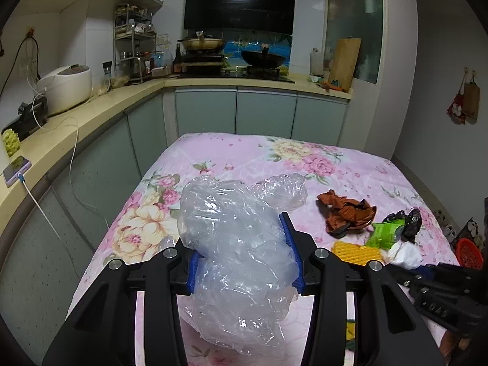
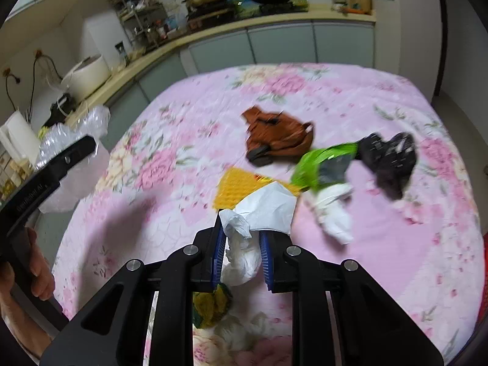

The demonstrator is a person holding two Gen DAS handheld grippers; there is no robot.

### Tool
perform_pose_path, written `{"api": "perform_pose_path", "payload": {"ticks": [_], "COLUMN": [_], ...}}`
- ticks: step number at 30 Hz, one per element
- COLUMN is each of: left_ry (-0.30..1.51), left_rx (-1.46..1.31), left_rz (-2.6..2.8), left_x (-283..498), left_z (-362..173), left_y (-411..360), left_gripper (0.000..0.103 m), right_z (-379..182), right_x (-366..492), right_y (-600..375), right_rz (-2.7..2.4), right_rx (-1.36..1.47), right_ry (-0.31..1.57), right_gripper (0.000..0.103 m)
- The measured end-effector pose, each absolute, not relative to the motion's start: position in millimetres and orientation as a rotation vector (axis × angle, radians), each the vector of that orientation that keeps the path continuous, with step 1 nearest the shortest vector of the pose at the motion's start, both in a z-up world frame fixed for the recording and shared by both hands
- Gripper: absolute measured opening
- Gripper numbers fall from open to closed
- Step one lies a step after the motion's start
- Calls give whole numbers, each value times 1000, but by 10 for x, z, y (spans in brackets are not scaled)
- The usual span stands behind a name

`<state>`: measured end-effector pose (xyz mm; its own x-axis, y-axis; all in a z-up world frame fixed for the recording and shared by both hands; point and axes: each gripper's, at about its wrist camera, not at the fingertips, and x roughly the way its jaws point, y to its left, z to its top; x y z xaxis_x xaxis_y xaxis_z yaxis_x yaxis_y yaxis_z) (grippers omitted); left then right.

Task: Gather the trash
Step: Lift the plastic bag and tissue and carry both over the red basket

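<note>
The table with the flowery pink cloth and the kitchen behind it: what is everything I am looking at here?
clear plastic bag: one, see-through, crumpled, held over the cloth's left side
white tissue: one, white, held at the near middle
brown wrapper: one, rust brown, mid-table
yellow mesh piece: one, yellow, near the brown wrapper
green packet: one, bright green, right of the yellow piece
black crumpled bag: one, black, far right
floral cloth: one, pink, covers the table
rice cooker: one, white, left counter
wok: one, black, on the stove
cutting board: one, wooden, leaning at the right counter end
left gripper: black, blue fingers, shut on the bag
right gripper: black, blue fingers, shut on the tissue
</note>
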<state>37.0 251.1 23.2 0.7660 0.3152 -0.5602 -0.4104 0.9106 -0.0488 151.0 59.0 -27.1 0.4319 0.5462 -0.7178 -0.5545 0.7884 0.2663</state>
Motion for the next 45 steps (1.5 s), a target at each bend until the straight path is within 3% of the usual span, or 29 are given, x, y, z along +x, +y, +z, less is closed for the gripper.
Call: {"api": "perform_pose_path", "payload": {"ticks": [18,45], "left_ry": [485,418], "left_rx": [-86,-19], "left_rz": [308,133], "left_x": [597,867], "left_z": [653,937], "left_y": [1912,976], "left_gripper": [42,42], "right_z": [394,775], "right_x": [1534,1425], "right_y": [-108,-997], "right_rz": [565,416], "right_rx": [58,119], "right_ry": [677,545], "right_gripper": [21,21]}}
